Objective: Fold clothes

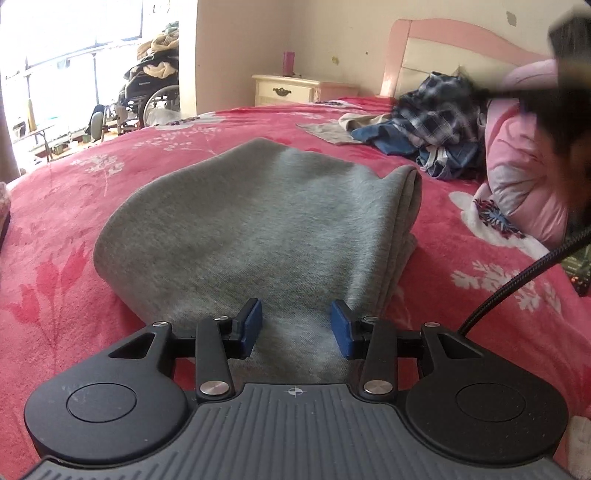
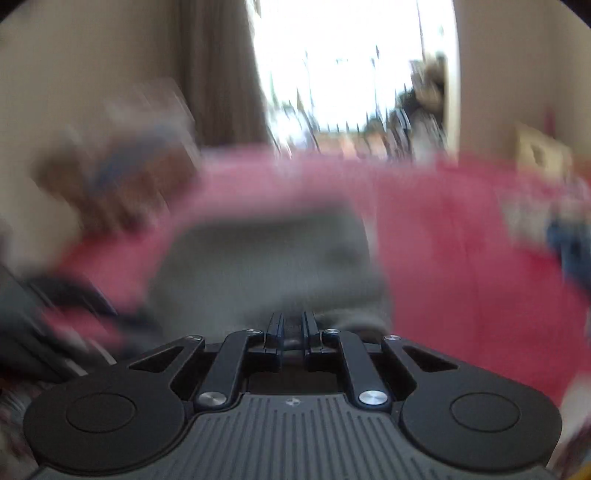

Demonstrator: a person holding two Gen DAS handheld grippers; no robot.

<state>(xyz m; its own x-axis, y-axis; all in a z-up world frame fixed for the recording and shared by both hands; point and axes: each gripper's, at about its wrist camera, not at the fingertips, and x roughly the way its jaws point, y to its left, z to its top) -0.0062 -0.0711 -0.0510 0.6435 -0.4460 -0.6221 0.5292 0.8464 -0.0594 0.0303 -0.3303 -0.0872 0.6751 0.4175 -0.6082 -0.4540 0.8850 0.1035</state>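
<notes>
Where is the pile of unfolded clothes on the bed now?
In the left wrist view the pile of unfolded clothes lies at the upper right, beyond the folded grey garment, next to the pink quilt near the headboard.

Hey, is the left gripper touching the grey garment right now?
Cannot tell. In the left wrist view the left gripper has its blue pads spread, with the grey garment lying between and beneath them, but no contact or gap shows plainly.

Home bedroom. Bed [image 1: 461, 266] with red floral blanket, pink headboard [image 1: 443, 40], cream nightstand [image 1: 295, 88], loose clothes pile [image 1: 436, 125]. Wheelchair [image 1: 147, 96] heaped with laundry by a bright window [image 1: 74, 33].
</notes>
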